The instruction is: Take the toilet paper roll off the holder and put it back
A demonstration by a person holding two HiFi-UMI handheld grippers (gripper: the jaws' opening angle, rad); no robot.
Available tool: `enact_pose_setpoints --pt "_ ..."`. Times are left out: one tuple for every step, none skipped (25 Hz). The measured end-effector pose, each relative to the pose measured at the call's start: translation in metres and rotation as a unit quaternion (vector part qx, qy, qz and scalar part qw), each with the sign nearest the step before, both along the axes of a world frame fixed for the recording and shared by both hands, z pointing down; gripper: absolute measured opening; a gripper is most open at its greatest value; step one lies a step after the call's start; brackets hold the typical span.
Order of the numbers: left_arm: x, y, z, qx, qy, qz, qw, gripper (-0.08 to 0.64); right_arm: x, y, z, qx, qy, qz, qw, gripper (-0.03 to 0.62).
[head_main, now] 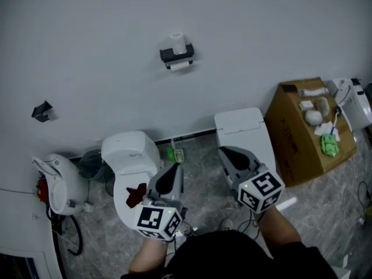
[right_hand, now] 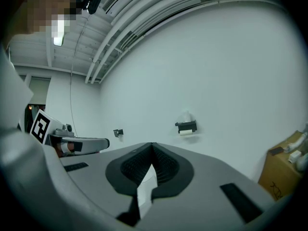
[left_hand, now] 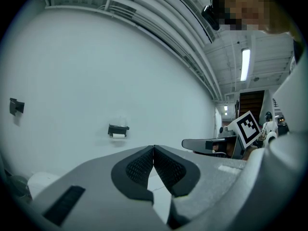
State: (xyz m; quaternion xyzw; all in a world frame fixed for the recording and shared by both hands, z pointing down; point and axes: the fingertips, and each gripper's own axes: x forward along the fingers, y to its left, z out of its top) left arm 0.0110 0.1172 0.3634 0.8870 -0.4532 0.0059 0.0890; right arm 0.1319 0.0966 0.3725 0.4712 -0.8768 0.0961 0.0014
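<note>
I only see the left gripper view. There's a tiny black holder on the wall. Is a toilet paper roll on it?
Observer: Yes. The head view shows a white roll standing upright on top of the holder, with more white paper just under it.
Operator: What's down by my grippers?
Observer: A round white toilet by the left gripper and a boxy white toilet by the right gripper.
Operator: Is the right gripper holding something?
Observer: No. Its own view shows the jaws together with nothing between them.
</note>
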Motion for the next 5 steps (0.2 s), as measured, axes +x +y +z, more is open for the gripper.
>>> enact_pose_setpoints --pt "-0.0003 -0.0009 0.0001 0.000 0.000 0.000 1.0000 0.005 -0.0003 -0.0009 0.0000 0.000 0.000 0.000 1.000 -0.003" --pt "-0.0008 -0.0015 0.0002 -0.001 -0.001 0.000 1.0000 0.005 -0.0006 -0.0015 0.0000 -0.001 0.000 0.000 1.000 -0.003" --pt "-0.0013 -0.0020 0.0003 -0.001 -0.001 0.000 1.0000 0.005 -0.0009 -0.0019 0.0000 -0.002 0.001 0.000 1.000 -0.003" --pt "-0.0020 -0.0023 0.0005 -0.001 -0.001 0.000 1.0000 0.005 -0.0013 -0.0022 0.0001 -0.003 0.001 0.001 1.000 -0.003" --pt "-0.0027 -0.0025 0.0007 -0.002 -0.001 0.000 1.0000 0.005 -0.0017 -0.0024 0.0001 -0.005 0.001 0.001 1.000 -0.003"
